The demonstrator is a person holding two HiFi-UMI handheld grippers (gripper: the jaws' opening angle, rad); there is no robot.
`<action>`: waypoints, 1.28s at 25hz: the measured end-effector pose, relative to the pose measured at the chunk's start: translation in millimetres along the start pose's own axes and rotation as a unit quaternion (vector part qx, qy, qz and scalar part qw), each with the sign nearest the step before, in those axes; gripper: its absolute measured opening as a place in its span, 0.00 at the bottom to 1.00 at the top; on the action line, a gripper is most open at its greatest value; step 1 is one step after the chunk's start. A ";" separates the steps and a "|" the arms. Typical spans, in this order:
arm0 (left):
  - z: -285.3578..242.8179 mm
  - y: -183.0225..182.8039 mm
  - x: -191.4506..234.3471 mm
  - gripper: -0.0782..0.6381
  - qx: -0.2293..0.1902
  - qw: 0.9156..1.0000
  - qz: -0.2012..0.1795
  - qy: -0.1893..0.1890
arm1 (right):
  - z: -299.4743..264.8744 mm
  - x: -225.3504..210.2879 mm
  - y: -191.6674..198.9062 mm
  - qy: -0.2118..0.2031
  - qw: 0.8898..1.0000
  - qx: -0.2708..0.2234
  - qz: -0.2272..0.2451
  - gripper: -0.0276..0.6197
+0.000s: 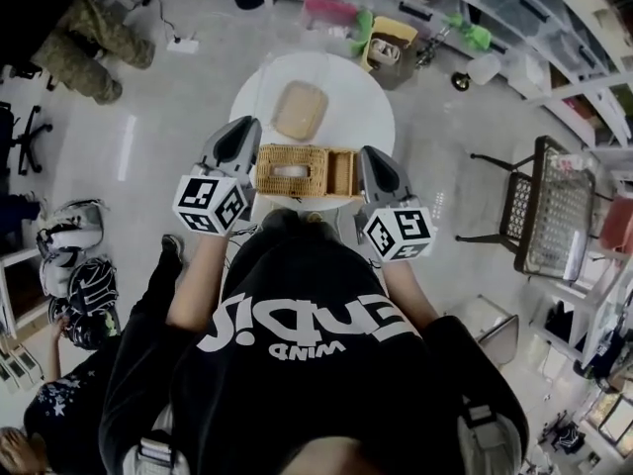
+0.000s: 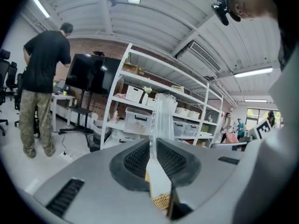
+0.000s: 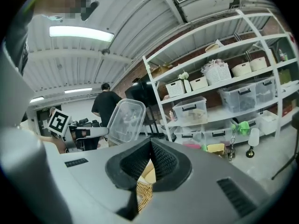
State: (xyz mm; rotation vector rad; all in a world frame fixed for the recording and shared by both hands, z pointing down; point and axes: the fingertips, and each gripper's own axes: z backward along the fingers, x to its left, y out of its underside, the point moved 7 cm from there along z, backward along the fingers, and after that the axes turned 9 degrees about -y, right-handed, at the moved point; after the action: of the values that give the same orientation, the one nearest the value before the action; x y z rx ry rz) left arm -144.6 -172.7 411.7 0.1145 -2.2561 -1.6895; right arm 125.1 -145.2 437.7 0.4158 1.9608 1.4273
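My left gripper [image 1: 244, 132] is shut on the rim of a clear plastic container [image 2: 164, 113], which stands up edge-on from its jaws [image 2: 154, 141]. The right gripper view shows the same container [image 3: 124, 120] held up in the air. Below both grippers, a wicker basket [image 1: 307, 171] with something white inside sits at the near edge of a round white table [image 1: 361, 107]. A flat tan tray [image 1: 300, 109] lies behind it. My right gripper [image 1: 371, 158] hovers at the basket's right end, its jaws [image 3: 150, 146] shut with nothing between them. Wicker [image 3: 142, 192] shows below.
White shelving [image 1: 514, 8] with plastic bins runs along the far wall. A person in a black shirt [image 2: 44, 73] stands by a screen at the left. A dark metal rack [image 1: 549, 206] is to the right. Helmets [image 1: 74, 265] lie on the floor at the left.
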 end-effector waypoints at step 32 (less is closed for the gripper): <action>234.0 64.5 -33.7 0.17 -0.029 0.999 0.021 -0.023 | 128.4 143.1 63.8 0.002 0.999 -0.014 0.030 0.03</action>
State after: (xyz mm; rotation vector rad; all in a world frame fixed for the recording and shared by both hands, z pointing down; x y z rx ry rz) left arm -174.8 70.4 407.4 0.0143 -2.2244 -1.7500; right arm 99.9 55.5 427.1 0.4638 1.9442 1.4928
